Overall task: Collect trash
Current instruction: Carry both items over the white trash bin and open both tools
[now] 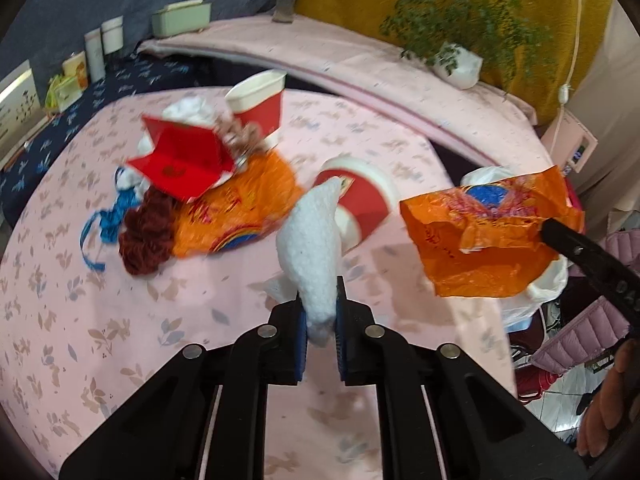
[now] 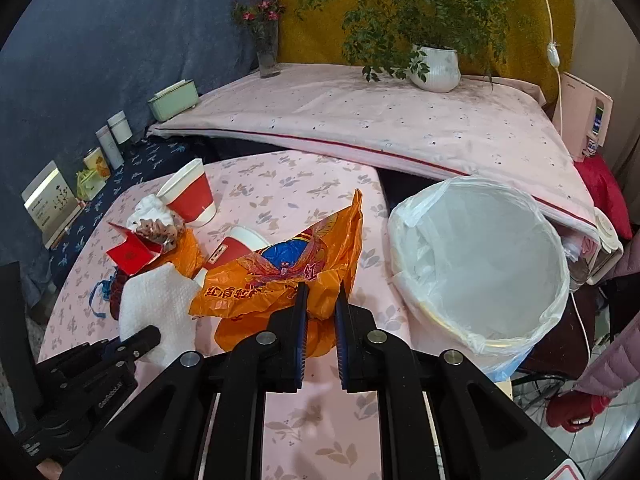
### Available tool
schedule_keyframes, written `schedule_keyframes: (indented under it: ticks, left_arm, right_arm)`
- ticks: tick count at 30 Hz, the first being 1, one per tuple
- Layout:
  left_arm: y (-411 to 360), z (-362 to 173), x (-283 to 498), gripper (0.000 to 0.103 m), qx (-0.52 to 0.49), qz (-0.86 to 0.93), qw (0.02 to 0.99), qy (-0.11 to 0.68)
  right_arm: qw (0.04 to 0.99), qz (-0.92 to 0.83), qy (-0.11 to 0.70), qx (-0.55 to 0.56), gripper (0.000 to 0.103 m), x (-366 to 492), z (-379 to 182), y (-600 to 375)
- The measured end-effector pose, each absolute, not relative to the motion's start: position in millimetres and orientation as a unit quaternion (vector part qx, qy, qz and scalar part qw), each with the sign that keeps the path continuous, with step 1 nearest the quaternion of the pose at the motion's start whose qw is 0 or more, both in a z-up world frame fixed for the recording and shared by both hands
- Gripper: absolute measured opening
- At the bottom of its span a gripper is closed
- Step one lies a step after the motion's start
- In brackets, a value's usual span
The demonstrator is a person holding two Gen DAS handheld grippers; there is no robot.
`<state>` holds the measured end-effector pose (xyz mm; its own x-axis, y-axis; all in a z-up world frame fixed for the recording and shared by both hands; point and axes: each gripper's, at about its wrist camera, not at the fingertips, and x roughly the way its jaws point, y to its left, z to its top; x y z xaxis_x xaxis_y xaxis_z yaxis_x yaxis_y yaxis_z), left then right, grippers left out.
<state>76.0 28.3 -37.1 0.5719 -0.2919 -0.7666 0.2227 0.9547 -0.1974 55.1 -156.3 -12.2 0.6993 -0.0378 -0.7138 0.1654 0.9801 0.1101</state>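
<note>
The task looks barely begun. The round bin lined with a thin white plastic bag [image 2: 480,264], at the right of the right wrist view, shows nothing inside as far as its visible interior goes, though the near bottom is hidden by the rim.

Two pieces are in hand but not yet dropped. The right gripper [image 2: 320,300] has its jaws pinched nearly together on a crumpled orange plastic wrapper with a blue and red print [image 2: 280,276], held above the pink leaf-patterned tablecloth [image 2: 300,184] just left of the bin. The left gripper [image 1: 320,304] is closed likewise on a white quilted paper towel [image 1: 312,240], which stands up from between the blue pads in the centre of the left wrist view.

Left on the table, in the left half of that view:
- a second orange printed wrapper [image 1: 236,208]
- a torn red cardboard box [image 1: 180,160] lying on it
- an upright red and white paper cup [image 1: 258,100]
- a tipped red and white paper cup [image 1: 360,196] at centre
- a clump of dark red yarn [image 1: 146,232]
- a tangle of blue ribbon [image 1: 104,224]
- a crumpled white tissue [image 1: 188,110] behind the box

So nearly everything remains to be collected.
</note>
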Motion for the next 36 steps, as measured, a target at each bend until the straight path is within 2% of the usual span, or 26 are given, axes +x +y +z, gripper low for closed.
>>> schedule_keyframes:
  ticks: [14,30,32,34,36]
  left_arm:
    - [-86,18,83,0.011,-0.01,-0.255,0.886,0.387]
    - [-205,-4,102,0.014,0.035,-0.342,0.852,0.395]
    - [-209,-7,105,0.027,0.034,-0.339,0.851,0.4]
    - [-207,-7,106,0.057,0.029,-0.327,0.858,0.395]
    - [-204,-4,106,0.069,0.026,-0.317,0.867,0.384]
  right_arm:
    - [0.921,-0.138,0.353,0.085,0.011,53,10,-254]
    - [0.893,-0.199,0.386,0.116,0.012,60,-31,-332]
    - [0.892,-0.202,0.387,0.12,0.012,62,-34,-337]
    - [0.89,-0.201,0.389,0.125,0.018,64,-36,-339]
    - [0.89,-0.203,0.387,0.128,0.021,65,-37,-340]
